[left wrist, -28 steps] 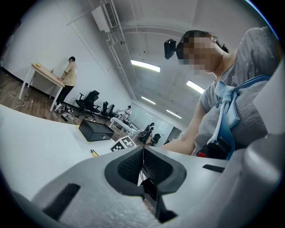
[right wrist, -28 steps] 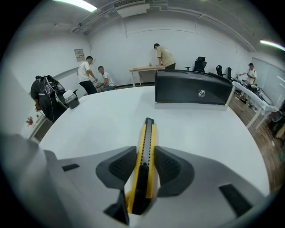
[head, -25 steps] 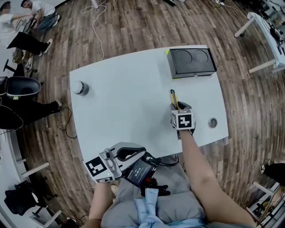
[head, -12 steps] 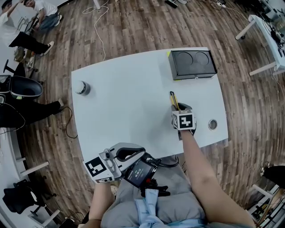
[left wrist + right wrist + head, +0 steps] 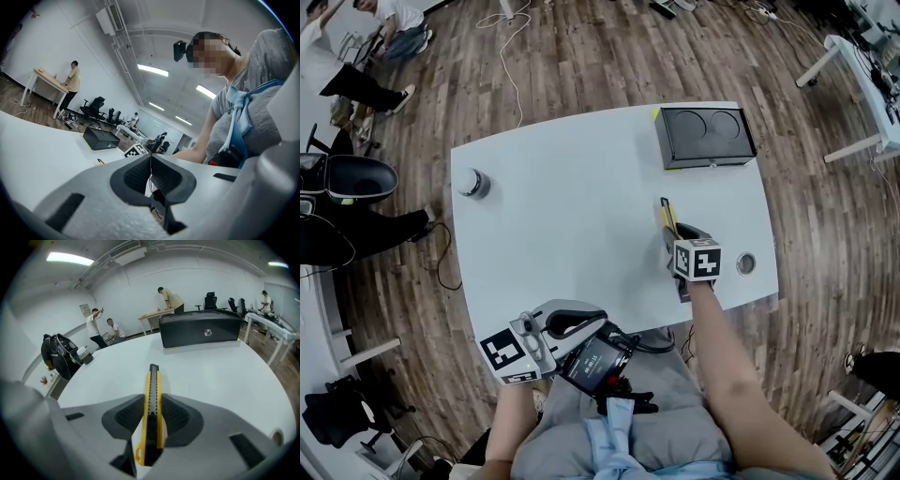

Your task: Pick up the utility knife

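Right claw (image 5: pixel 151 412) grips utility knife (image 5: pixel 152 390), tip ahead; your forearm (image 5: pixel 724 361) reaches over worktop (image 5: pixel 562 206). Left claw (image 5: pixel 151 174) closed, empty.

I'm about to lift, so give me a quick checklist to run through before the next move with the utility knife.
1. Utility knife between the right tool pads: ok, gripped on both sides.
2. Knife lined up along the jaws: ok, tip points toward the black box.
3. Blade retracted: cannot tell.
4. Knife off the table: cannot tell.
5. Left tool out of the way: ok, shut, empty, far from the knife.
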### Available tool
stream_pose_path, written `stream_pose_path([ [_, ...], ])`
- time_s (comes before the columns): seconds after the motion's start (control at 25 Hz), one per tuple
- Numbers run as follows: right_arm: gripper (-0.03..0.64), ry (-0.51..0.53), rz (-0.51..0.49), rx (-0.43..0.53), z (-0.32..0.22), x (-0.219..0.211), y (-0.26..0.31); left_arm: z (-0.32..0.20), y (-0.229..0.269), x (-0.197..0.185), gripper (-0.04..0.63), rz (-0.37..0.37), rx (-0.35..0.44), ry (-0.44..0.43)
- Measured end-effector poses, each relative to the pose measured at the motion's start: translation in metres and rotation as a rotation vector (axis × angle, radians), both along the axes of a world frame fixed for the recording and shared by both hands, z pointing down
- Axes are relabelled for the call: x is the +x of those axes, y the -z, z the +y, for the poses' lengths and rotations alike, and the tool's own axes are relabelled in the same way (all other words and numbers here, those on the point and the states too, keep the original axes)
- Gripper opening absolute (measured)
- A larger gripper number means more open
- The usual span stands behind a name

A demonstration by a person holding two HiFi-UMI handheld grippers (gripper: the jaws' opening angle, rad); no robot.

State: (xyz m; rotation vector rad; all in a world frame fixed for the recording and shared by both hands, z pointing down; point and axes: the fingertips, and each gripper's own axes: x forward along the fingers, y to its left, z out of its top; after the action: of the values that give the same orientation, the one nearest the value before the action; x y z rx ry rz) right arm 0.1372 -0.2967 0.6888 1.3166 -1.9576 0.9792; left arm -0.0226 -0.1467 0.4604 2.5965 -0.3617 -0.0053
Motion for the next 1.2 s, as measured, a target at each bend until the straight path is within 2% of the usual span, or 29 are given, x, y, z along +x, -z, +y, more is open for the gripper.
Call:
stream_pose_path([
  [0.6, 0.126, -0.066, -0.461, 0.016, 0.014, -0.025, 0.057, -0.001, 0.006, 0.009, 0.017, 0.003, 0.026, -0.020],
  [1.2, 0.126, -0.040, -0.643, 0.081, 0.058, -0.029, 0.121, 0.011, 0.020, 0.007, 0.017, 0.004, 0.076, -0.028],
])
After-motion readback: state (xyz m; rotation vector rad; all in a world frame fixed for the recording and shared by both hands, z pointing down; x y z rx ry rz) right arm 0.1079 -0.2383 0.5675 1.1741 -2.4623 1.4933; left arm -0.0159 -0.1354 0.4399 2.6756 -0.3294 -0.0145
